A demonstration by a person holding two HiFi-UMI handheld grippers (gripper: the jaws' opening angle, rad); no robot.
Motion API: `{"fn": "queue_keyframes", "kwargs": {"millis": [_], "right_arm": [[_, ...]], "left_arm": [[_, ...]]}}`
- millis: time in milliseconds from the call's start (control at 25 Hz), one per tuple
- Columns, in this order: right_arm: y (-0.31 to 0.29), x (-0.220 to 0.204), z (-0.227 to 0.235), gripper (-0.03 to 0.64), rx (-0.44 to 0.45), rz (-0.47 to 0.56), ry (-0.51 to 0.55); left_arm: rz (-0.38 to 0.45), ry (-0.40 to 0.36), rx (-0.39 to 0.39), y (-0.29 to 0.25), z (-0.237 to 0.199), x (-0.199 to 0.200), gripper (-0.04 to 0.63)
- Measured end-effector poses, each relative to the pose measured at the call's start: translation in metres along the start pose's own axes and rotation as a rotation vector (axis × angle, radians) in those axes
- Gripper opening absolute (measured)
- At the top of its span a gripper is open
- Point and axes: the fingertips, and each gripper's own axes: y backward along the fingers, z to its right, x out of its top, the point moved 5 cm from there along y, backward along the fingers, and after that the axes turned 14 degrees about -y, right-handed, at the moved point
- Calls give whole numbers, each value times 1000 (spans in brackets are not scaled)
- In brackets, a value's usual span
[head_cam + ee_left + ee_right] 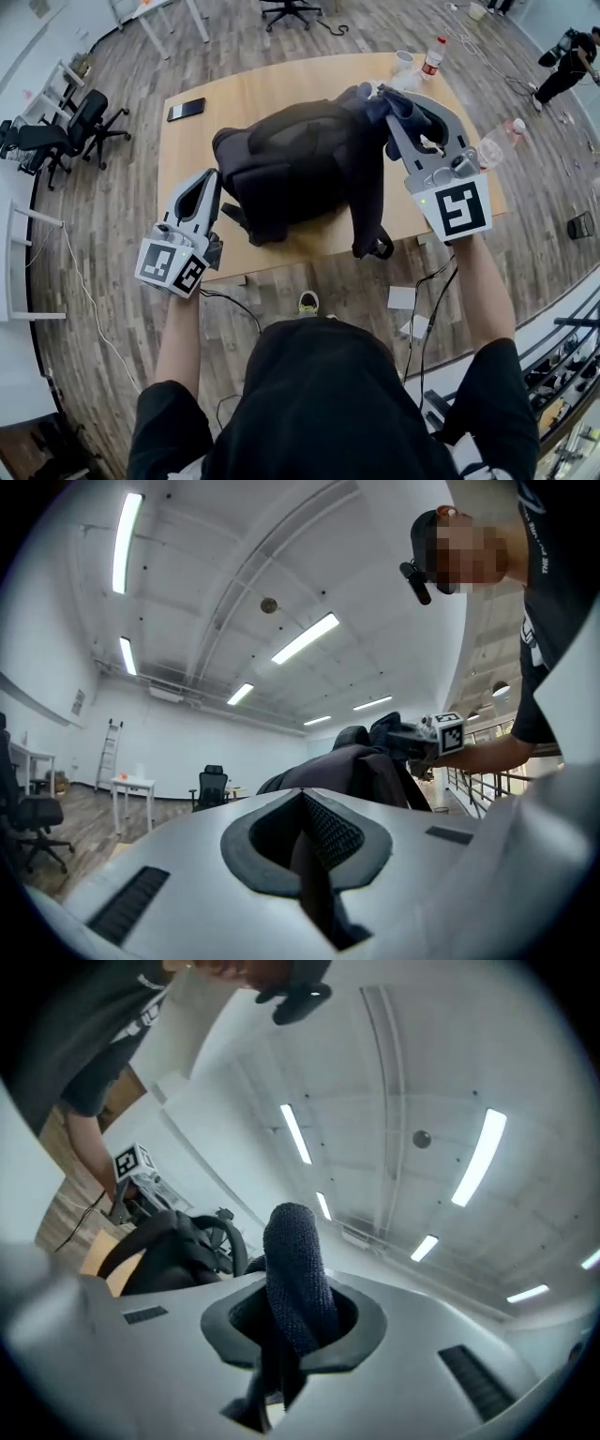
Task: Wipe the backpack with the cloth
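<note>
A black backpack point(300, 164) lies on the wooden table point(272, 89). My right gripper point(394, 101) hovers at its upper right end, shut on a dark blue cloth point(375, 101) that rests against the bag's top. In the right gripper view the cloth point(295, 1269) sticks up between the jaws of the right gripper point(286, 1335). My left gripper point(212, 187) is at the bag's left side, near the table's front edge. In the left gripper view a dark strap point(314, 874) runs through the closed jaws of the left gripper point(314, 855), with the backpack point(347, 771) beyond.
A black phone point(186, 109) lies at the table's far left. A red-capped bottle point(432, 56) and a cup point(404, 62) stand at the far right corner, and a clear bottle point(502, 139) at the right edge. Office chairs point(75, 131) stand left; a person point(572, 61) is far right.
</note>
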Motion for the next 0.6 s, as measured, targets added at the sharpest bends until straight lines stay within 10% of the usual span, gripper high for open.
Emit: {"fn": "queue_keyframes", "kwargs": {"millis": [160,600], "right_arm": [[-1,-9,-44,55,186,-187,103],[38,-48,-79,55,260,-156,-13]], "left_arm": [[-21,38,78,10,14,1,15],[-82,93,57,44,96,-16,15]]}}
